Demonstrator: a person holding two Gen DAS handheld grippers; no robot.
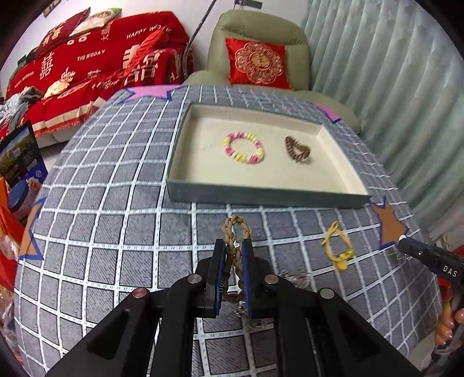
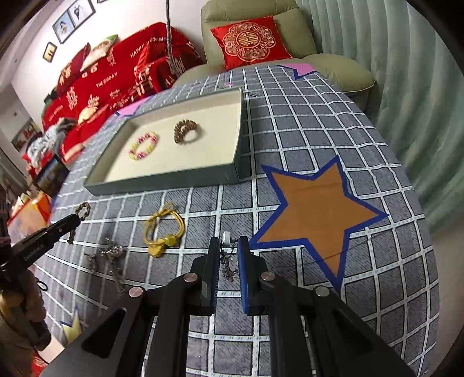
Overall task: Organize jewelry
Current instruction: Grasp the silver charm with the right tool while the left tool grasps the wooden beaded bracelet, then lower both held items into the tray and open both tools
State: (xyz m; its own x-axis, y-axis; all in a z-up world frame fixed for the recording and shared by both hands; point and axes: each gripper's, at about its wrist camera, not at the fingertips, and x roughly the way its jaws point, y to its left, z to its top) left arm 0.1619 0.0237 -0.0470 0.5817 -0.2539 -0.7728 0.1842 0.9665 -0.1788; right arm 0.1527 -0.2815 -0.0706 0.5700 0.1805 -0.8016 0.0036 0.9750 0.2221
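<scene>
At lower centre of the left wrist view, braided tan bracelet (image 1: 236, 232) pinched between the left gripper (image 1: 234, 246) jaws, loop poking out ahead. Soft and light; likely to sag, best held mid-braid. In the right wrist view, lower centre, right gripper (image 2: 229, 246) jaws pressed together on a thin silver chain piece (image 2: 227, 261); slippery, prone to tangle. Yellow cord bracelet (image 2: 163, 230) loose on the worktop. Beaded bracelet (image 1: 244, 147) and brown coil bracelet (image 1: 297, 148) already inside the tray (image 1: 261, 195). Grey checked cloth (image 1: 116, 174) underneath, grippy; red sofa (image 1: 95, 58) and armchair (image 1: 261, 26) at upper frame.
</scene>
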